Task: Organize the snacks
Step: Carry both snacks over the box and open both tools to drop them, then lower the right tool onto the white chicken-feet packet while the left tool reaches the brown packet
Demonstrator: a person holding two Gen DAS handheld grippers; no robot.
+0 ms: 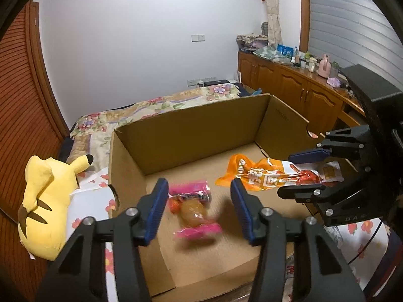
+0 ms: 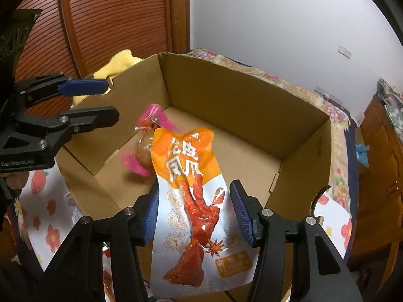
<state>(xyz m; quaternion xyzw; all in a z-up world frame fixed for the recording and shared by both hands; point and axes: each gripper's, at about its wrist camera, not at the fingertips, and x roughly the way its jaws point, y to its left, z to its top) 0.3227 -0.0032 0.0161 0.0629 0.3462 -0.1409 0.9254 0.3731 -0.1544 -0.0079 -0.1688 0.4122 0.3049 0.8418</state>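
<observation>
An open cardboard box [image 1: 191, 128] [image 2: 241, 95] sits on the bed. A pink-wrapped snack [image 1: 192, 209] [image 2: 143, 146] is blurred just over the box floor, below and between the fingers of my open left gripper [image 1: 199, 211]; whether it touches the floor I cannot tell. An orange and white chicken-feet packet [image 2: 194, 206] [image 1: 272, 173] sits between the wide-apart fingers of my right gripper [image 2: 192, 214] [image 1: 306, 171], over the box's near right part. Whether the packet rests on a finger I cannot tell.
A yellow Pikachu plush [image 1: 47, 201] [image 2: 121, 63] lies left of the box on the floral bedding [image 1: 161, 105]. Wooden cabinets [image 1: 289, 85] with clutter on top stand at the right. More snack packets peek out under the grippers at the near edge [image 1: 292, 269].
</observation>
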